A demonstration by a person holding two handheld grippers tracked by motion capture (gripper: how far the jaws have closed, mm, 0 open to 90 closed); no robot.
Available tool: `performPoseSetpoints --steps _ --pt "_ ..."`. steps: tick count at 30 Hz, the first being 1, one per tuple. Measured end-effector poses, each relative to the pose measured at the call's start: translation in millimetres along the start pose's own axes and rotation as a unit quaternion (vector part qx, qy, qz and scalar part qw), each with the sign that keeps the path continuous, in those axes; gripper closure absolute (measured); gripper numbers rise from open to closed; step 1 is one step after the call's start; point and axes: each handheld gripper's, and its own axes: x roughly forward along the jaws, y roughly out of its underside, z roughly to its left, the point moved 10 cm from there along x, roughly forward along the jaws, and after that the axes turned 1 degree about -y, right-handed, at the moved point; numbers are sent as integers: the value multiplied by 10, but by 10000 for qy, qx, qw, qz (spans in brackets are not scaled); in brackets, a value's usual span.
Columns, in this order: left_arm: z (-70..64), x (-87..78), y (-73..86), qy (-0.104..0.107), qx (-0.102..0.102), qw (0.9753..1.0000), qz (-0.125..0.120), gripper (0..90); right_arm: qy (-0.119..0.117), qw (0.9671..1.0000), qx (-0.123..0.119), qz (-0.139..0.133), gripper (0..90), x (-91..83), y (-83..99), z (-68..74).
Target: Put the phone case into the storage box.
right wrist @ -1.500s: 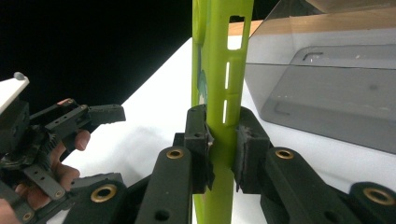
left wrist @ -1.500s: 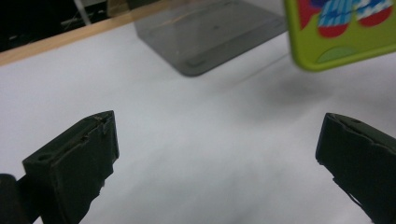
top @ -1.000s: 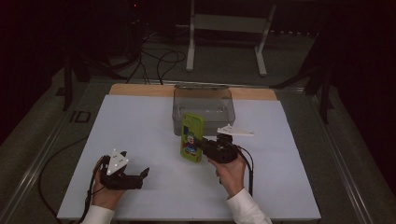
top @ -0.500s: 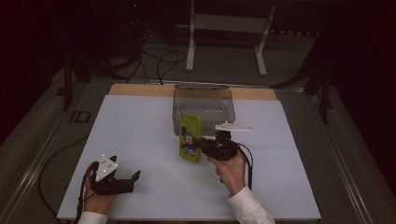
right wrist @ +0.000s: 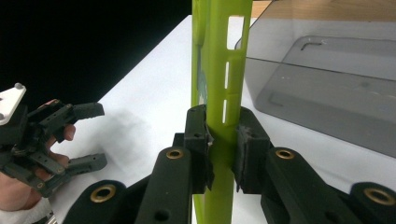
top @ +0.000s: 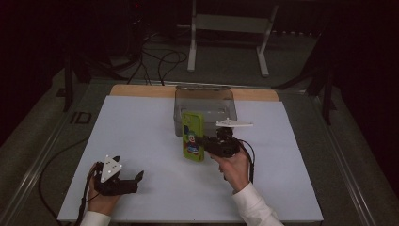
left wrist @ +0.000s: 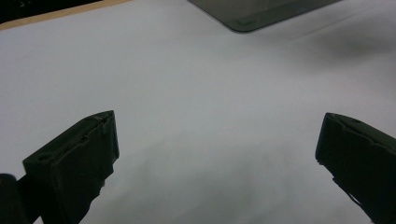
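While my right gripper [right wrist: 223, 144] is clamped on the green case [right wrist: 219, 60], I read its jaws as nearly closed, one pad on each broad face, pinching the thin plastic low on its edge. From the right gripper view the case stands upright, long axis running straight up out of the jaws, edge-on to the camera, its side slots facing me. From the high view the case [top: 193, 136] stands on its short end on the white table [top: 141, 132], or just above it; I cannot tell whether it touches. Its printed face with a cartoon figure is turned toward my side of the table, and the gripper [top: 207, 142] comes in from the right side of it, held level. The case sits just in front of the clear grey box [top: 205, 101], near its front wall but apart from it.

My left gripper [top: 134, 180] rests low at the near left of the table, well apart from the case. Its jaws are spread wide, and in the left gripper view [left wrist: 217, 154] I see bare white table between them, nothing held, with a corner of the box [left wrist: 261, 11] far ahead.
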Motion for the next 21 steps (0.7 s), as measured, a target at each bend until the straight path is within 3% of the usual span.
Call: performPoseSetpoints --steps 8,21 --pt "-34 20 1 -2 64 10000 7 0 125 9998 -158 76 779 -55 -45 -52" --pt "-33 14 -4 -18 86 10000 -20 0 225 9993 -119 289 779 -71 -86 -92"
